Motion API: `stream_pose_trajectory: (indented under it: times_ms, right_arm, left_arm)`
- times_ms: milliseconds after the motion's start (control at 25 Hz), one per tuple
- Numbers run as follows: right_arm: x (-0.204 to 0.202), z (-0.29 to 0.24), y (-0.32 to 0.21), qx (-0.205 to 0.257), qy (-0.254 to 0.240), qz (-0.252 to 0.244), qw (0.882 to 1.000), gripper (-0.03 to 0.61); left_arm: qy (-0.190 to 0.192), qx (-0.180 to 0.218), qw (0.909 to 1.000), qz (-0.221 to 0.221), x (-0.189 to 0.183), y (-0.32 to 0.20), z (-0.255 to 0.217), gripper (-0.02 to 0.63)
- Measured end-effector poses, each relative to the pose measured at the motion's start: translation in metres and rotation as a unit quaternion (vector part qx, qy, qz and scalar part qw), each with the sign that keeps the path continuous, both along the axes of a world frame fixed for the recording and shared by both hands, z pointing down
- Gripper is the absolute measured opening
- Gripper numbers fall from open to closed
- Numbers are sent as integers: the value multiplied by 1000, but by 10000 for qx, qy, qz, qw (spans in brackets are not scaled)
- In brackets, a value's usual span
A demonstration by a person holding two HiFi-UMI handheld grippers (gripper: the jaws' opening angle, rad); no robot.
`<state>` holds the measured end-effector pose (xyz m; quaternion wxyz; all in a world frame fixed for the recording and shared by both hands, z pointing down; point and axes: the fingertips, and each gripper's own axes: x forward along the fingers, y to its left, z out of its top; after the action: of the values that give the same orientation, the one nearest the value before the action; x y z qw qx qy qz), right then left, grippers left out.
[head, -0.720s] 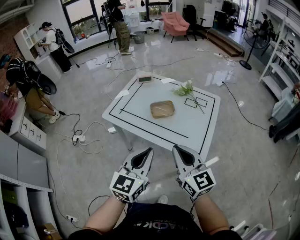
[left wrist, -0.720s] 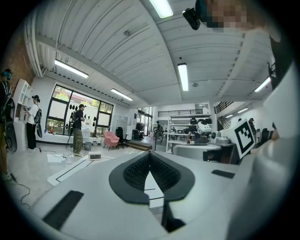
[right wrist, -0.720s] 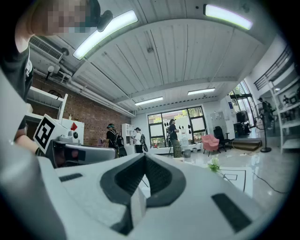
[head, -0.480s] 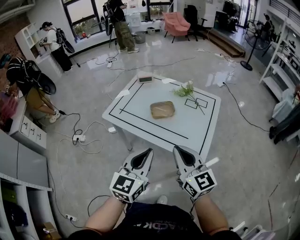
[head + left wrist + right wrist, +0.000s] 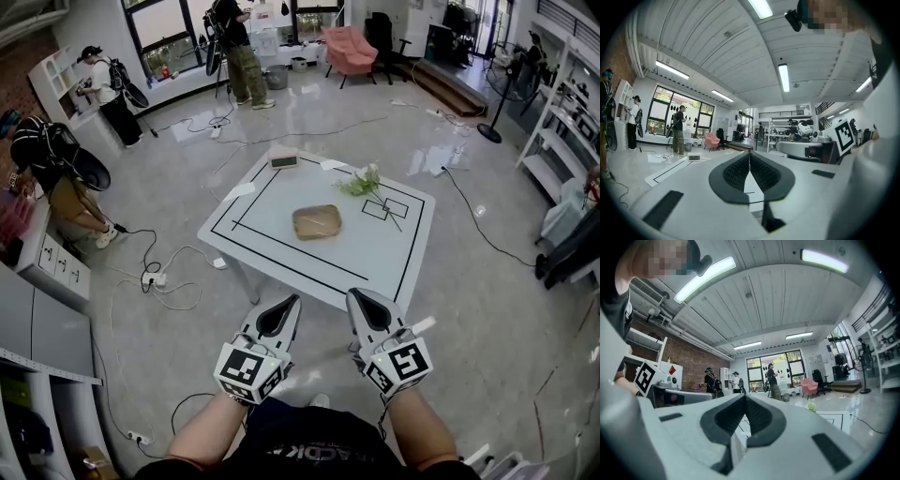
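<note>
I hold both grippers side by side above the floor, short of the near edge of a white table (image 5: 281, 246) marked with black tape lines. My left gripper (image 5: 287, 300) is shut with nothing in it; its jaws meet in the left gripper view (image 5: 749, 153). My right gripper (image 5: 354, 294) is also shut and empty (image 5: 744, 397). On the table lie a tan flat tray (image 5: 316, 222) in the middle, a sprig of white flowers (image 5: 367, 181) at the far right, and a small digital clock (image 5: 283, 160) at the far edge.
Cables and a power strip (image 5: 152, 277) trail over the glossy floor left of the table. People stand at the far left (image 5: 108, 82) and by the windows (image 5: 235, 47). A pink armchair (image 5: 345, 47) stands at the back. Shelving (image 5: 562, 112) lines the right wall.
The view has shifted a little, so the table sits slightly farther left and higher. Both grippers keep their pose and stay shut.
</note>
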<state>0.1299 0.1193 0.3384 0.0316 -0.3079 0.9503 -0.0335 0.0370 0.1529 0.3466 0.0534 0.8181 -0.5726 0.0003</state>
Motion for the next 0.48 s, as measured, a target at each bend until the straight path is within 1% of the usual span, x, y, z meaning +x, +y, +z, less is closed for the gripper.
stream_pose_trajectory:
  times_ms: [200, 360, 440, 480]
  right_arm:
    - [7, 0, -10, -134, -144, 29, 9998, 2]
    - [-1, 1, -22, -162, -238, 31, 9996, 6]
    - [-6, 0, -30, -170, -326, 77, 9993, 19]
    - [-8, -1, -35, -158, -360, 115, 9992, 42]
  left_arm:
    - [-8, 22, 9999, 107, 4, -8, -4, 6]
    - [-17, 53, 9998, 167, -5, -22, -5, 8]
    - [4, 48, 9997, 219, -10, -31, -3, 17]
    - [17, 47, 9996, 268, -13, -37, -3, 30]
